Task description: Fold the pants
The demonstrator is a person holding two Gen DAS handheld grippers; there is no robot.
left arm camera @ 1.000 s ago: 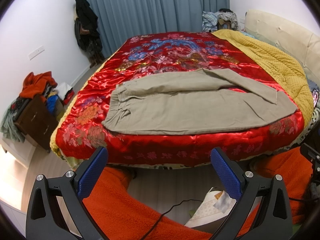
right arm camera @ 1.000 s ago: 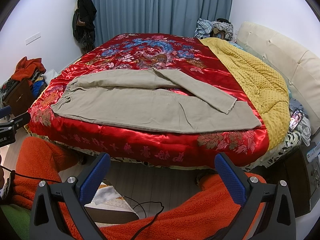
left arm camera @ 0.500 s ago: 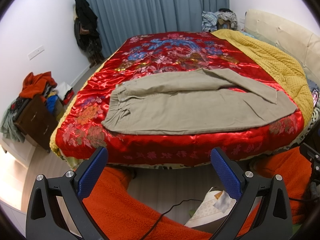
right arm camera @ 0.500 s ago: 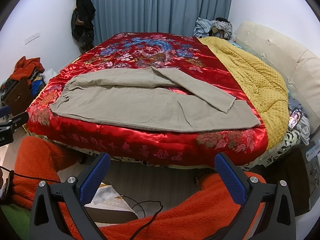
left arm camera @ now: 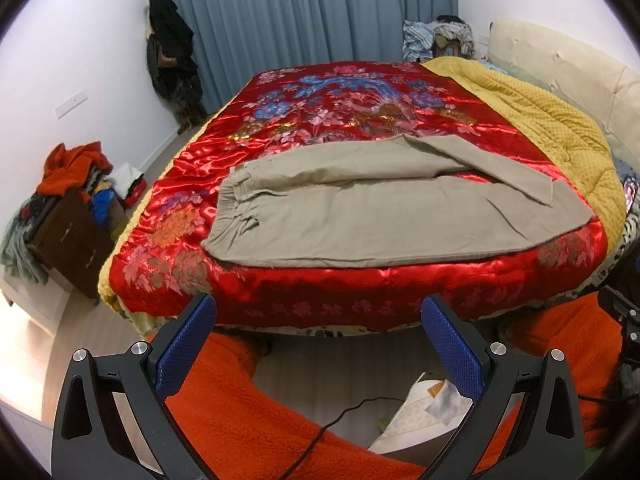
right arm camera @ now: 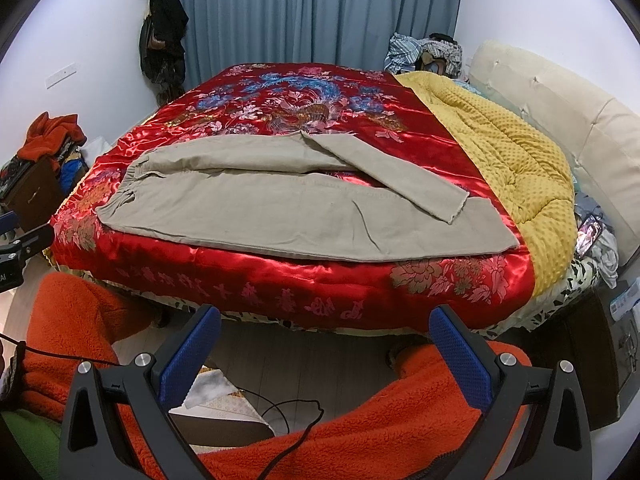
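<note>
Beige pants (left arm camera: 360,216) lie spread on the red flowered bedspread (left arm camera: 360,120), waistband at the left, legs running right. The far leg lies bent across the near one. They also show in the right wrist view (right arm camera: 280,208). My left gripper (left arm camera: 318,332) is open and empty, held back from the bed's near edge, above the floor. My right gripper (right arm camera: 324,336) is open and empty too, also short of the near edge. Neither touches the pants.
A yellow quilt (right arm camera: 508,152) lies along the bed's right side by a cream headboard (right arm camera: 568,108). A brown cabinet (left arm camera: 68,240) piled with clothes stands at the left. Orange fleece legs (left arm camera: 248,408), a cable and papers are below the grippers.
The right wrist view has drawn slightly closer to the bed. The left gripper and the pants have not visibly moved. Both grippers stay open.
</note>
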